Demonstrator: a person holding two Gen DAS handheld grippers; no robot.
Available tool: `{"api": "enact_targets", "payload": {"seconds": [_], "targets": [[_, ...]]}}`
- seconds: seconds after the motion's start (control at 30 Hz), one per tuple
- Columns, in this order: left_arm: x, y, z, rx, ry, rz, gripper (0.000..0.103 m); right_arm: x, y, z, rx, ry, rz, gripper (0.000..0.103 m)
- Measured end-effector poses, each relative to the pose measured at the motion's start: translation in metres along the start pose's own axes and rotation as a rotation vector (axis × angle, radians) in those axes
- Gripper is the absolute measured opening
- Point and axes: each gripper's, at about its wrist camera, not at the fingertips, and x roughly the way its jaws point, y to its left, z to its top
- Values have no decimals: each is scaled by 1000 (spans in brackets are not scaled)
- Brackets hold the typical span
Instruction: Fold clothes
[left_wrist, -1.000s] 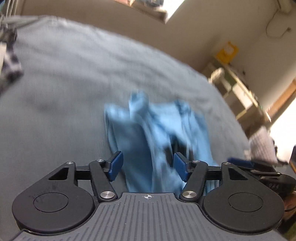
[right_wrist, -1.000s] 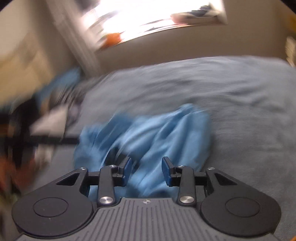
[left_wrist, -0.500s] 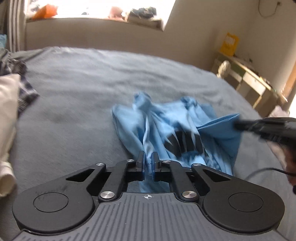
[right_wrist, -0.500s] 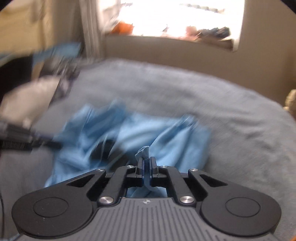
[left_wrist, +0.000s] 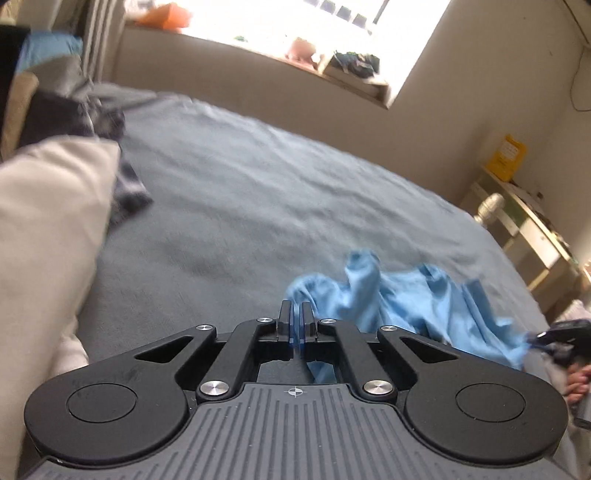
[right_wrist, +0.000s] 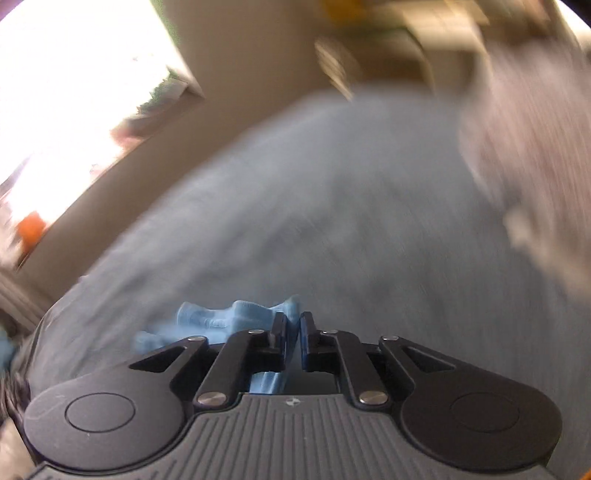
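At far left of the left-wrist frame, a cream pillow (left_wrist: 48, 229) lies on the grey bed (left_wrist: 258, 206). Lower centre, left gripper (left_wrist: 296, 314) pinches an edge of the blue garment (left_wrist: 406, 306), which trails right, bunched, to the right gripper (left_wrist: 561, 338). Right-wrist view is blurred; right gripper (right_wrist: 292, 325) is pressed on cloth (right_wrist: 236, 317). Risk: thin pinches may slip if the grippers pull apart fast.
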Motion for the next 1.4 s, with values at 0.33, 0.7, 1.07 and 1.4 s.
{"api": "enact_targets", "payload": {"seconds": [0.33,0.7,1.07,1.4], "targets": [[15,-56,-50,373,164,-103,41,-57,-62,-37,303,135,508,27],[28,-79,-82,567,98,33,23,-116,-7,-155,195,328,814,63],[-14,-49,-58,417,-108,184,5,-64,23,-251,-7,390,588,47],[-24,1,-2,160,-84,175,7,-76,4,-252,44,376,625,48]]}}
